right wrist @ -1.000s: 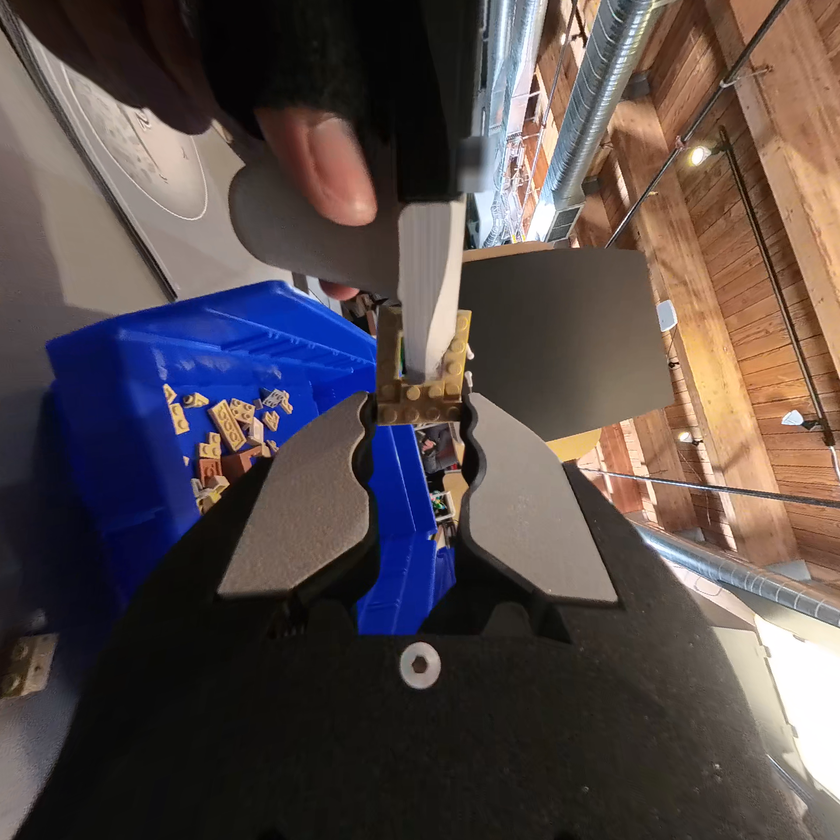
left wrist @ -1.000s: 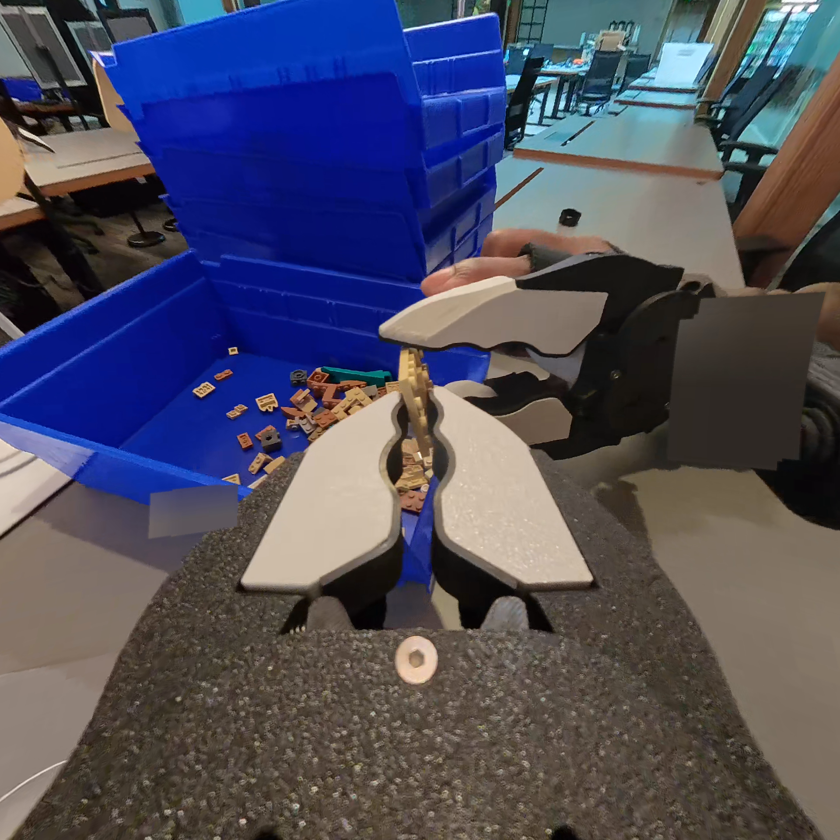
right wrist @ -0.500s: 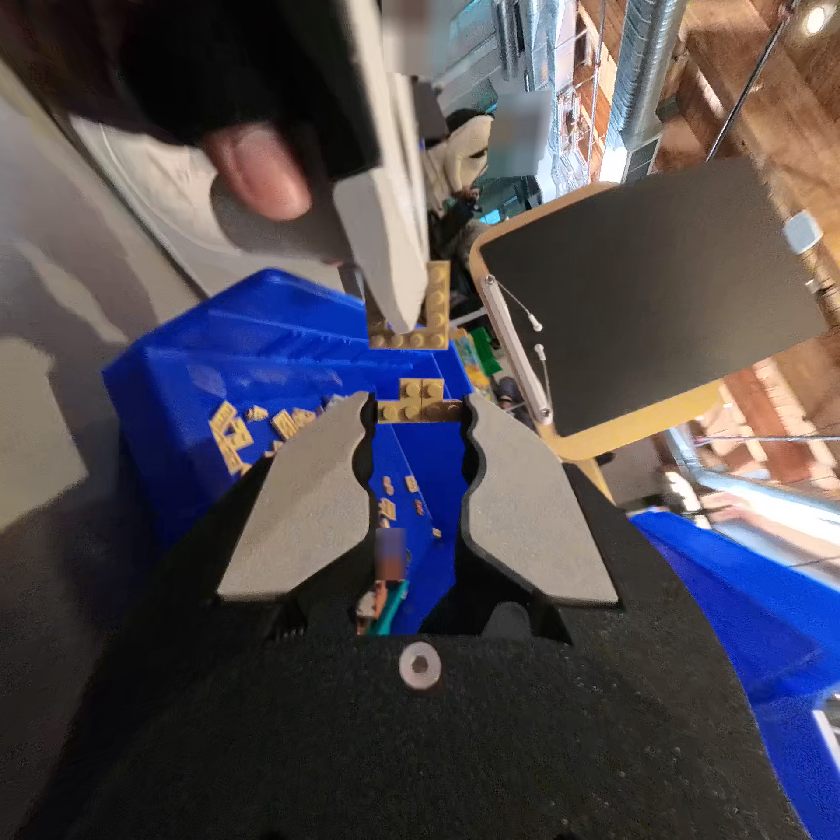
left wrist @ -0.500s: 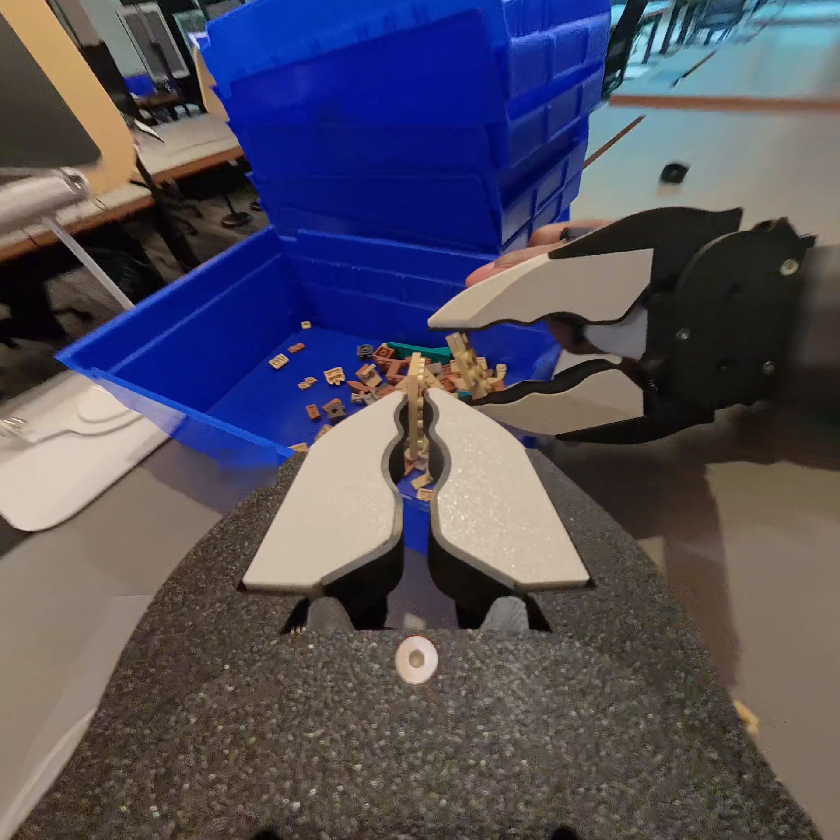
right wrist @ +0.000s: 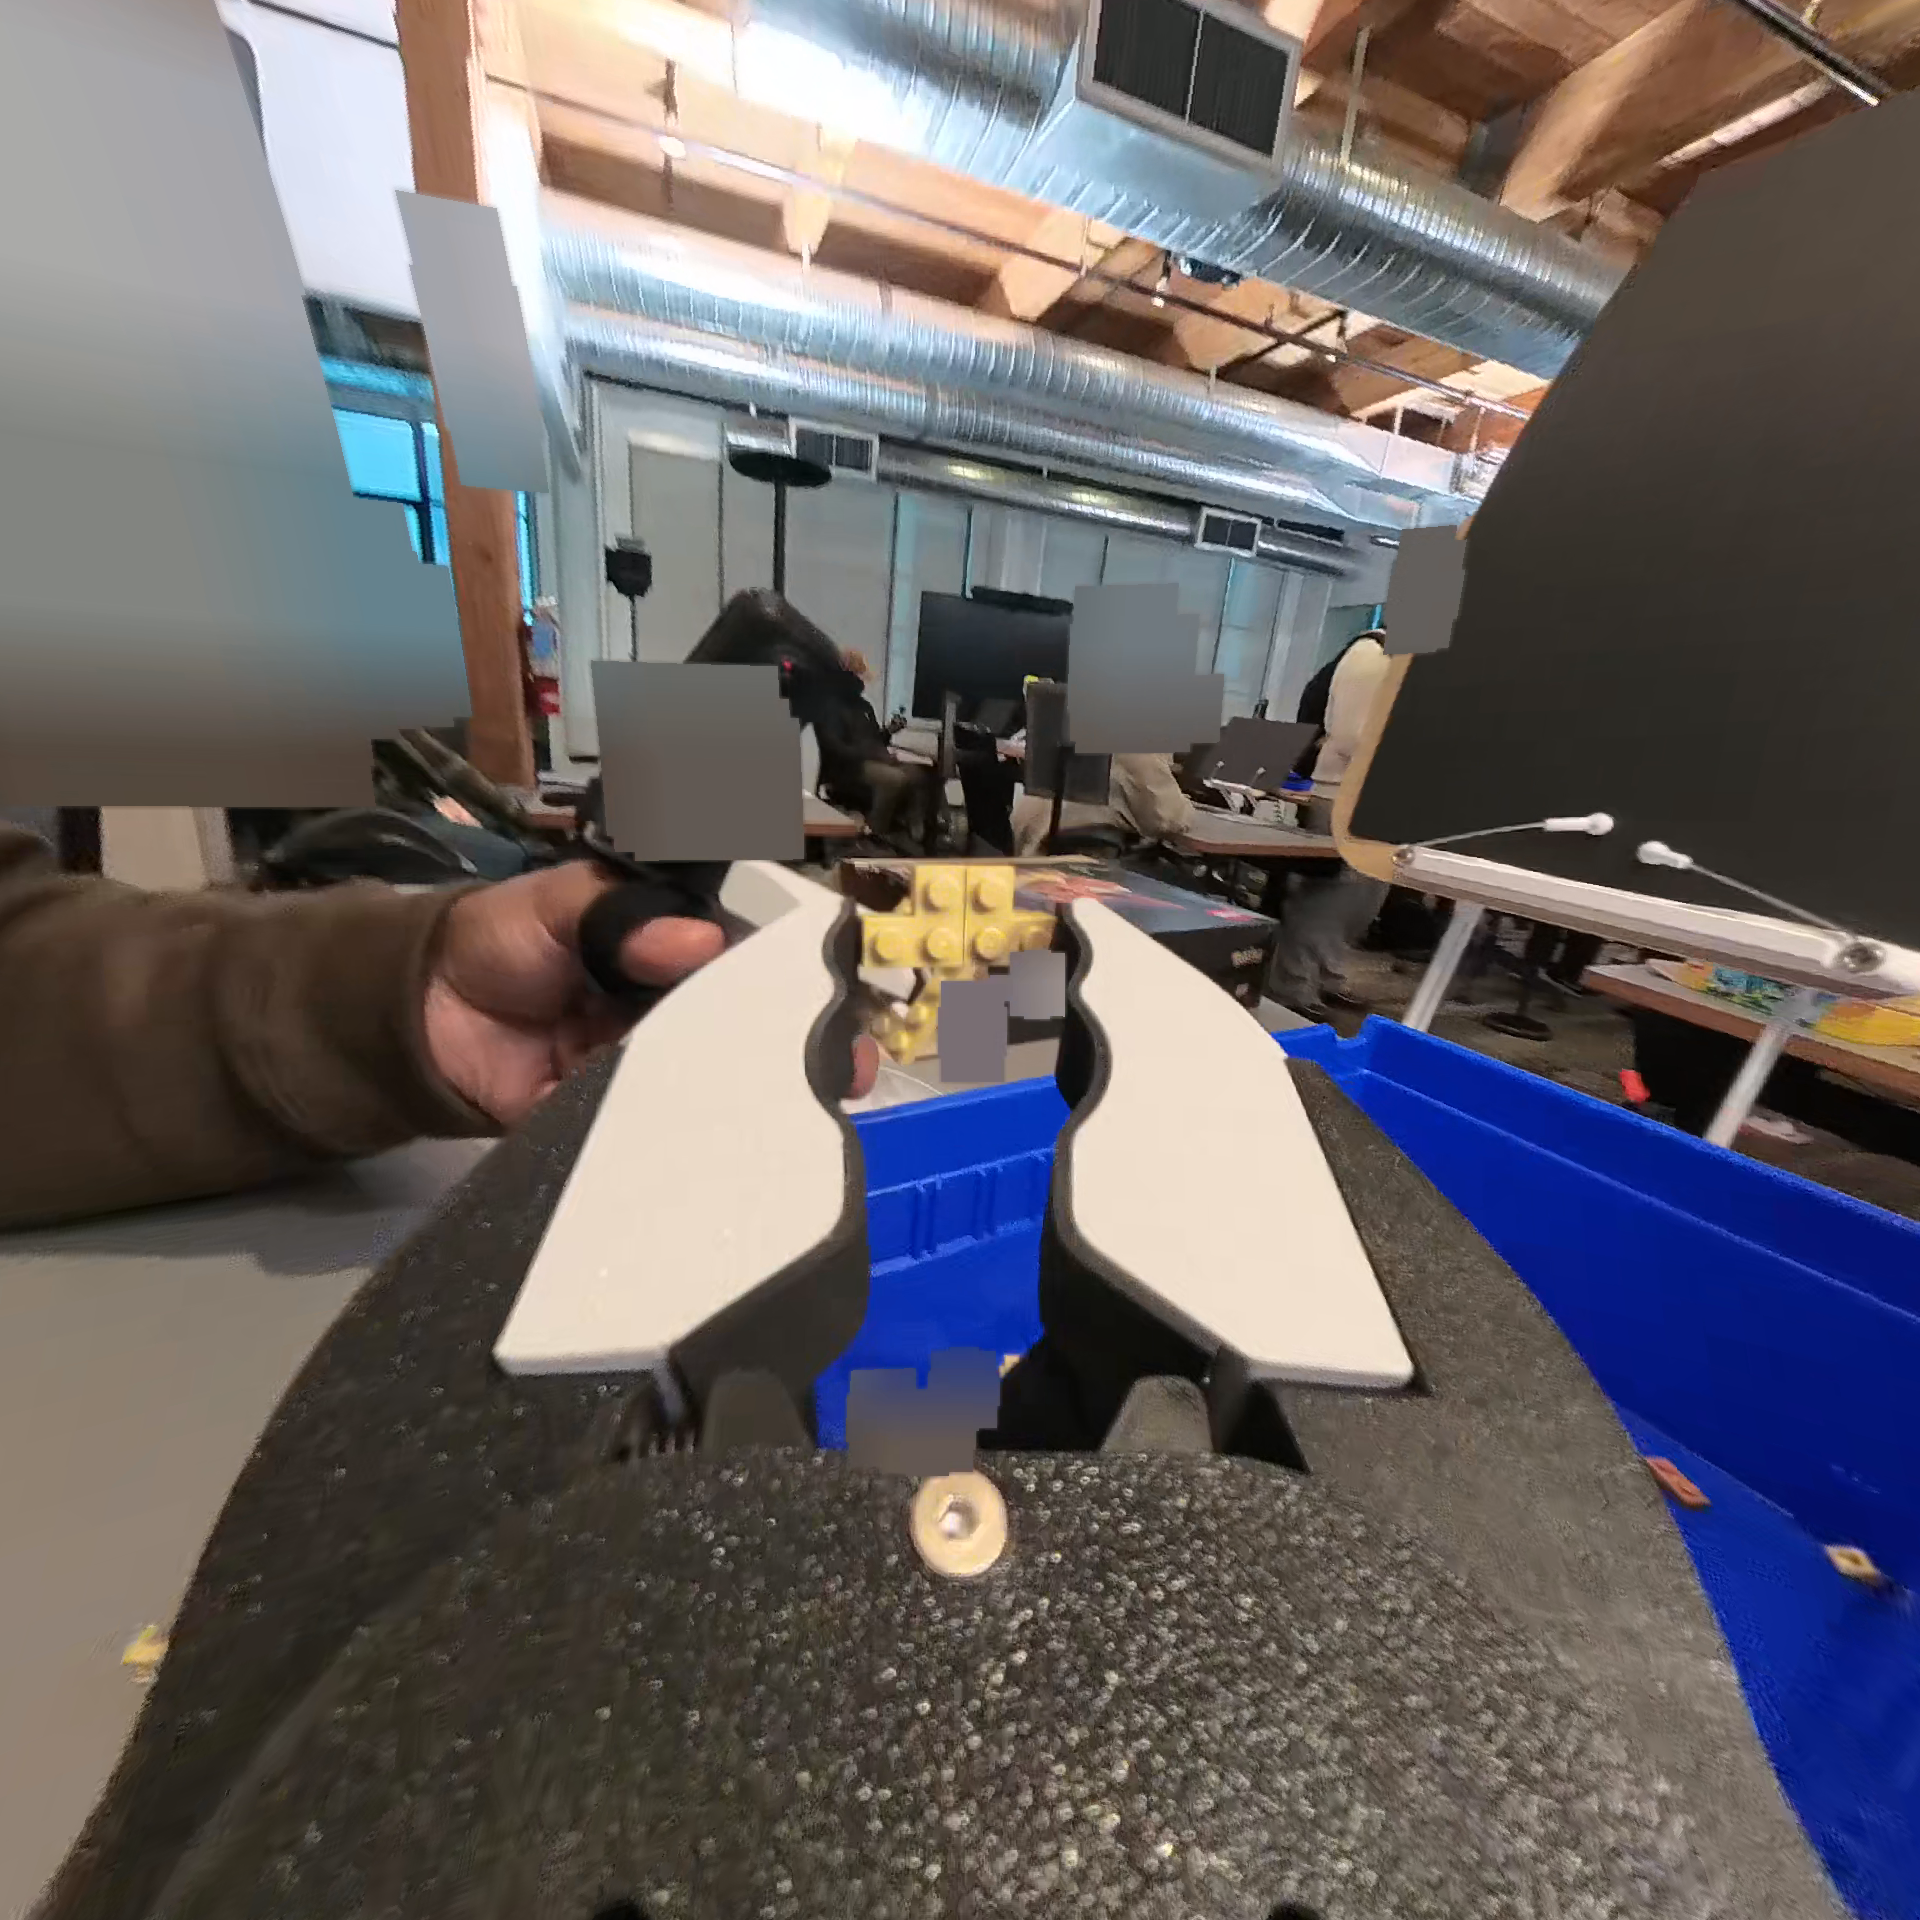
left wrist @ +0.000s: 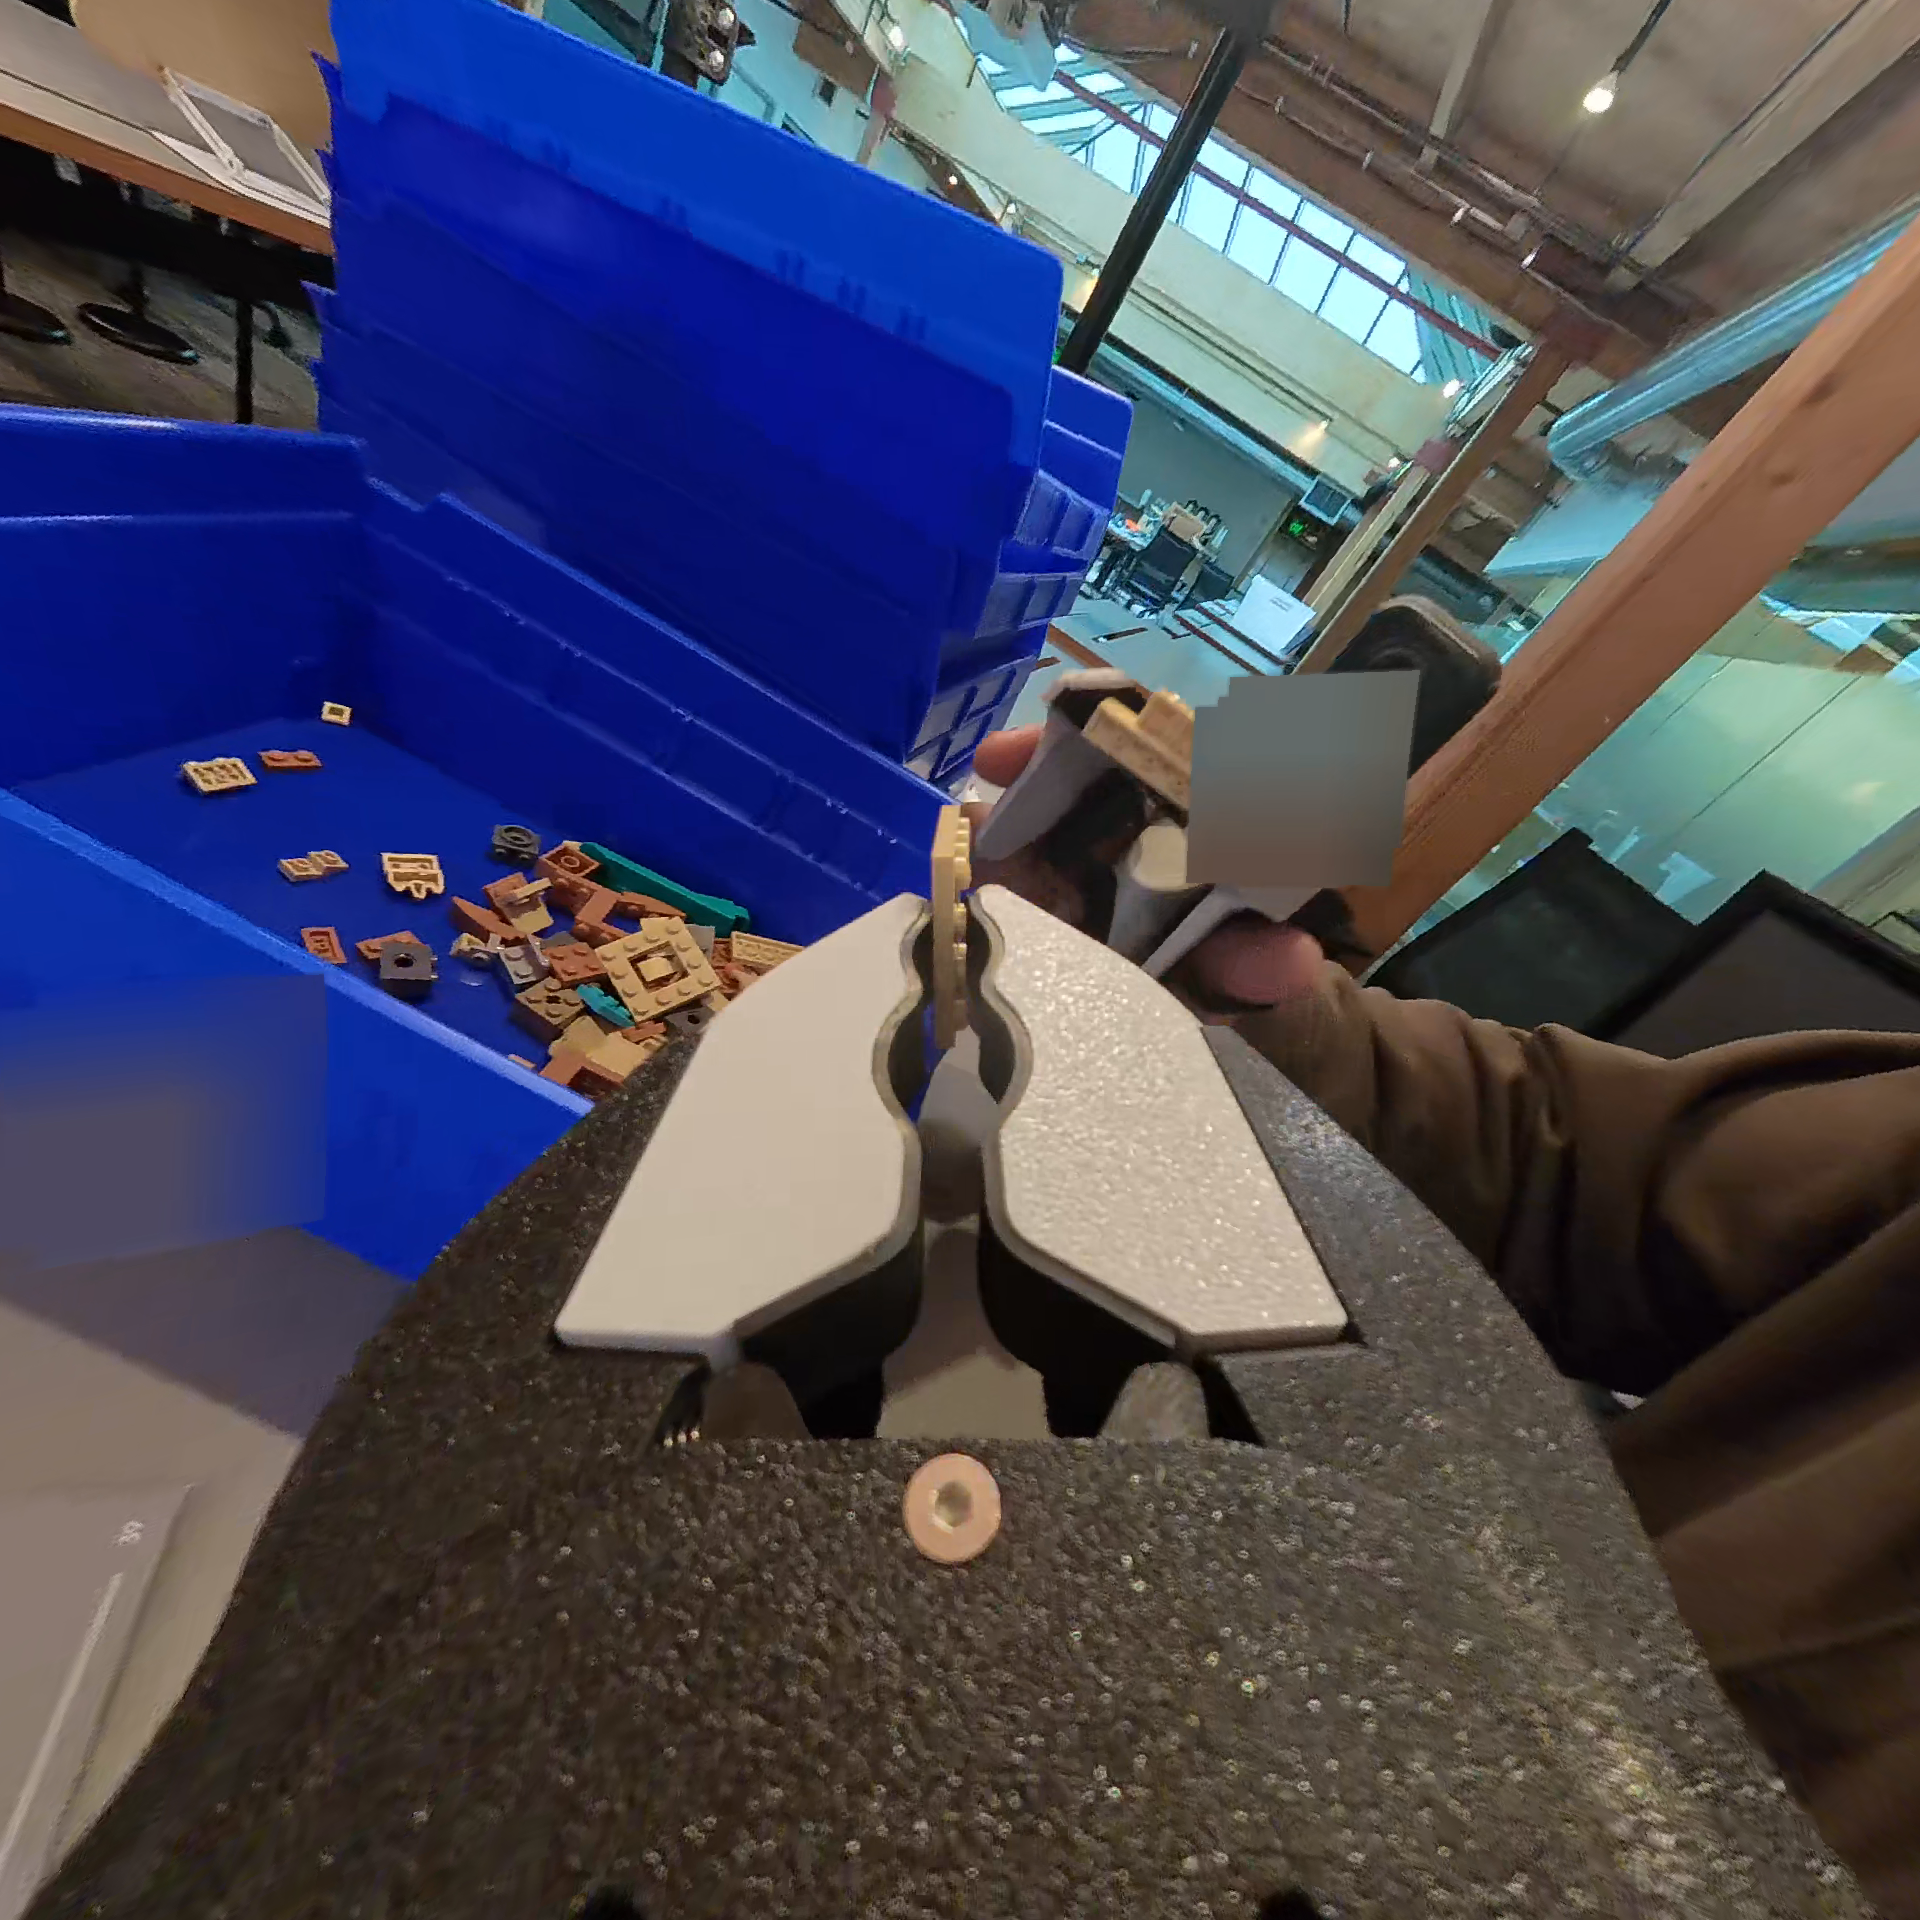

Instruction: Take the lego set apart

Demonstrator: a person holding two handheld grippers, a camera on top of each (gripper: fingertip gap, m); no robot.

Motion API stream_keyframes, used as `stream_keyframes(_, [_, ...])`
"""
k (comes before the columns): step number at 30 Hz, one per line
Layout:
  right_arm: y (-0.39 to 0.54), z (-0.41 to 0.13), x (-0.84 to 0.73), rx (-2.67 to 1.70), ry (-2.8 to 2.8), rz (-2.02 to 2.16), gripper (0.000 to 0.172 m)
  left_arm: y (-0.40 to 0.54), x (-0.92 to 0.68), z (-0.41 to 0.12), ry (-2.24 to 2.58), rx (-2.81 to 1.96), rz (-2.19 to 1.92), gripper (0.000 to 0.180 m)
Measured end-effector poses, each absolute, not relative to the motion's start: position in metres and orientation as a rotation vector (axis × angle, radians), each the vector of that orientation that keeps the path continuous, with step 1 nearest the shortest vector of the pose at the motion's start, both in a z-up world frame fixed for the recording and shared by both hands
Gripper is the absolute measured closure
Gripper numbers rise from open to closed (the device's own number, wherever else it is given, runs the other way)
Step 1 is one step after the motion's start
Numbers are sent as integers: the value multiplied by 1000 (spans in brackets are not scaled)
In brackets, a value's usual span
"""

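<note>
My left gripper (left wrist: 951,906) is shut on a thin tan plate (left wrist: 950,857), held edge-on above the front corner of an open blue bin (left wrist: 208,582). My right gripper (right wrist: 958,920) is shut on a small tan stepped plate (right wrist: 940,920) that spans its pads. It also shows in the left wrist view (left wrist: 1127,758), up and to the right, a short way from my left fingertips. In the right wrist view the hand on the left gripper (right wrist: 551,966) is at left, and the left gripper's tan plate (right wrist: 902,1029) shows just behind my right fingers.
Loose tan, brown and teal bricks (left wrist: 582,966) lie in the open bin. A tall stack of blue bins (left wrist: 675,416) stands behind it. A grey table (left wrist: 125,1455) lies under the bin. A wooden post (left wrist: 1662,540) is at right. People sit at desks (right wrist: 1143,790) in the background. One gripper's finger ends stand about 5 centimeters off the other's.
A second ago the two tan plates were joined between the grippers. They came apart, each gripper keeping its own piece. Both grippers have since lifted, tilted upward and drawn farther apart.
</note>
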State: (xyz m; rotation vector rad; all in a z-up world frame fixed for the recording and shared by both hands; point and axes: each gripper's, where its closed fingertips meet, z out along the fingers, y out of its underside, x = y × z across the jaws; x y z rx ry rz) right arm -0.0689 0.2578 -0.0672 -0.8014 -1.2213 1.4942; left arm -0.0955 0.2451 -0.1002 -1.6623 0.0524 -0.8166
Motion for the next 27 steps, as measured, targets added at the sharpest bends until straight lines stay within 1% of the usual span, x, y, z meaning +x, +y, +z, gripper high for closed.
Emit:
stream_keyframes(7, [258, -61, -63, -787, -1183, 1607, 136, 255, -95, -115, 149, -1754, -561, 176])
stream_keyframes(15, [252, -65, -65, -778, -1226, 1567, 136, 260, -101, -116, 139, -1739, -509, 175])
stream_keyframes(19, [251, -70, -68, -775, -1266, 1483, 136, 264, -109, -121, 167, -1798, -364, 155])
stream_keyframes(21, [249, -76, -71, -752, -1309, 1399, 136, 262, -111, -115, 173, -1788, -317, 149])
stream_keyframes(24, [241, -80, -72, -695, -1348, 1316, 136, 254, -101, -96, 193, -1723, -383, 150])
stream_keyframes(27, [227, -74, -67, -614, -1332, 1361, 136, 244, -80, -86, 225, -1696, -588, 155])
